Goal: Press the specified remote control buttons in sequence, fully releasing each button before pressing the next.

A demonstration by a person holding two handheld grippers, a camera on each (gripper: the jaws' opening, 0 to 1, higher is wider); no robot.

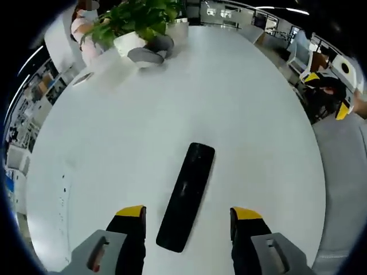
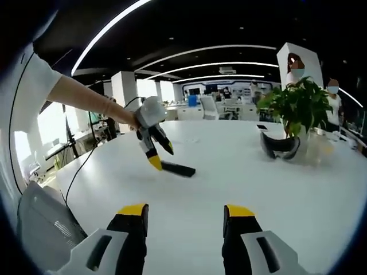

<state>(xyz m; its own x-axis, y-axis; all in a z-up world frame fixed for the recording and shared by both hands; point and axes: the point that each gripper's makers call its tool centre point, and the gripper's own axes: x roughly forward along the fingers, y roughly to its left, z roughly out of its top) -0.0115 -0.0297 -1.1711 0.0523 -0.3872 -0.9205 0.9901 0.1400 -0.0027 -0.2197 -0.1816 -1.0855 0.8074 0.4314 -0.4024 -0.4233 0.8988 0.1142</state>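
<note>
A long black remote control lies flat on the white table, its near end between my left gripper's two yellow-tipped jaws. Those jaws stand wide apart just above the table and touch nothing. In the right gripper view a person's hand holds that left gripper tilted down over the remote. My right gripper hovers open over bare table, well short of the remote. It also shows at the table's far right edge.
A potted green plant and a dark grey curved object stand at the table's far end. Near them lies a white tape roll. A black cable and a grey device sit at the left.
</note>
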